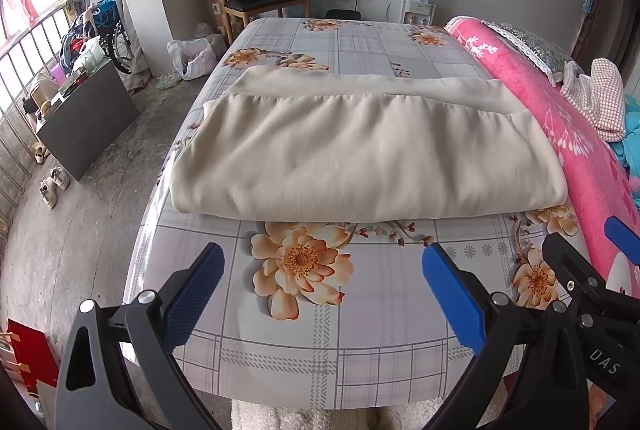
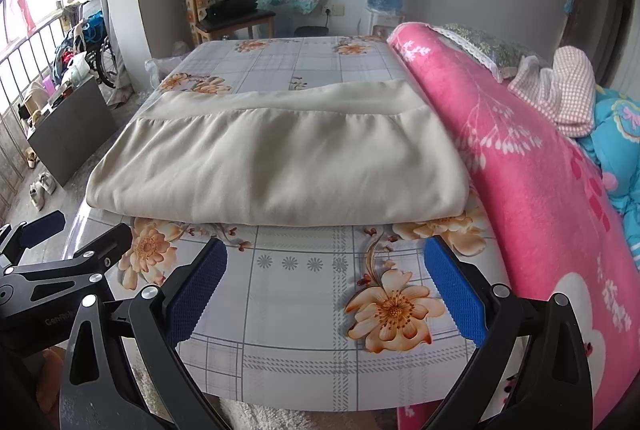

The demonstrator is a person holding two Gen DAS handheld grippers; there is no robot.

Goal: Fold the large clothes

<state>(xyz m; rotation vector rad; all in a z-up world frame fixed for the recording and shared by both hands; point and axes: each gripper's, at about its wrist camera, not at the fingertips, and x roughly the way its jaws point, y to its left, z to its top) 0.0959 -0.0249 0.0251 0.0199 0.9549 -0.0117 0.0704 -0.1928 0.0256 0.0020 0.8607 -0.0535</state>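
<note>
Left wrist view shows your left gripper (image 1: 324,258) spread wide and empty, hanging over bare flowered sheet just short of the cream garment (image 1: 360,150). Your right gripper (image 2: 326,256) is the same in its own view: fingers apart, holding nothing, close to the garment's near fold.

The garment lies across the middle of the bed (image 1: 360,350), already doubled over, with a flatter band of its cloth showing beyond the top layer. Its right side sits against the pink blanket (image 2: 540,170), possibly touching it.

The risks from here are mostly about layers. The near edge is a thick rounded fold, so if you pinch too shallow you will likely catch only the top ply and peel the stack open instead of carrying it over. If your two grippers bite at uneven depths, the next fold should come out skewed. On the right, a careless bite could take blanket pile with the cloth. The bed sheet is loose enough that a low approach may snag it too.
</note>
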